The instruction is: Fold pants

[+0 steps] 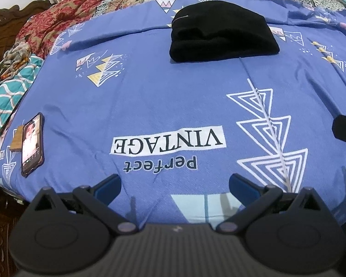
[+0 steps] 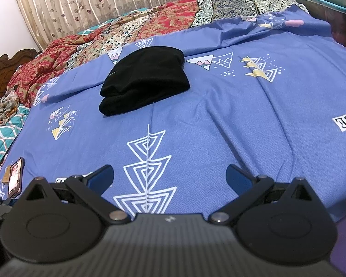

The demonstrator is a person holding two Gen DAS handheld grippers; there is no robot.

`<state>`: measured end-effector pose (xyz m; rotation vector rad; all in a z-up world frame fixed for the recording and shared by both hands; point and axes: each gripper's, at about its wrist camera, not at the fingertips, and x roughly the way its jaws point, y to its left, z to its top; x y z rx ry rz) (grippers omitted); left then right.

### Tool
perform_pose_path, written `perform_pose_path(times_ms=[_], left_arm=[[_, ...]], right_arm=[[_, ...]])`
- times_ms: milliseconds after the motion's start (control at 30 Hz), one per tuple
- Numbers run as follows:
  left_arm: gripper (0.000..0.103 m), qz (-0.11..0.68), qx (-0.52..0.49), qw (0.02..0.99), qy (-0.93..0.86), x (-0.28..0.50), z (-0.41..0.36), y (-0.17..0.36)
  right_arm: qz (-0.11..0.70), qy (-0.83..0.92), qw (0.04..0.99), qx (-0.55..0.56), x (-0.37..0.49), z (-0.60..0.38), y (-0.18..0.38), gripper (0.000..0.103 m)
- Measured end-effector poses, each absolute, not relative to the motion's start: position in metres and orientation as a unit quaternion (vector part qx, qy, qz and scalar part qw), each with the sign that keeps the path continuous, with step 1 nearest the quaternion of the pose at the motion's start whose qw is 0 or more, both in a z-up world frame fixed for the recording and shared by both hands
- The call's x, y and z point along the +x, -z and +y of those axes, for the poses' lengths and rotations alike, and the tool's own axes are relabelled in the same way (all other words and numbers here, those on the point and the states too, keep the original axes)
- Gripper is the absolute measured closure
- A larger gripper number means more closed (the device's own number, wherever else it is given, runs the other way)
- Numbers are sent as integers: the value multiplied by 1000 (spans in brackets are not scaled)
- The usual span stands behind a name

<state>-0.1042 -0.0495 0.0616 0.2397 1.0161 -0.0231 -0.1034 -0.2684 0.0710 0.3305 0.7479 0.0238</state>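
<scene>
While resting folded far up the blue bedsheet (image 1: 150, 106), black pants (image 1: 221, 39) lie straight ahead, well apart from left gripper (image 1: 175, 187) and right gripper (image 2: 170, 177), both spread wide, empty.

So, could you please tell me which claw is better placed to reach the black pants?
Neither clearly: the folded pants lie far from both open claws, left claw and right claw.

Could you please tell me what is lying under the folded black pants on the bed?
The black pants rest directly on the blue printed bedsheet, apart from both open grippers. Whatever print or crease lies beneath the bundle is covered, so it cannot be seen.
</scene>
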Motion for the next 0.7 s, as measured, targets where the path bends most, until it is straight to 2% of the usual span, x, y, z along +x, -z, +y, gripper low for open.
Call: perform_pose_path(times_ms=[500, 700], left_arm=[[0, 496, 114, 861, 14, -104, -49, -61], [0, 470, 118, 874, 26, -95, -54, -84]], right_arm=[[366, -10, 916, 163, -103, -271, -70, 0], [347, -10, 925, 155, -96, -273, -91, 0]])
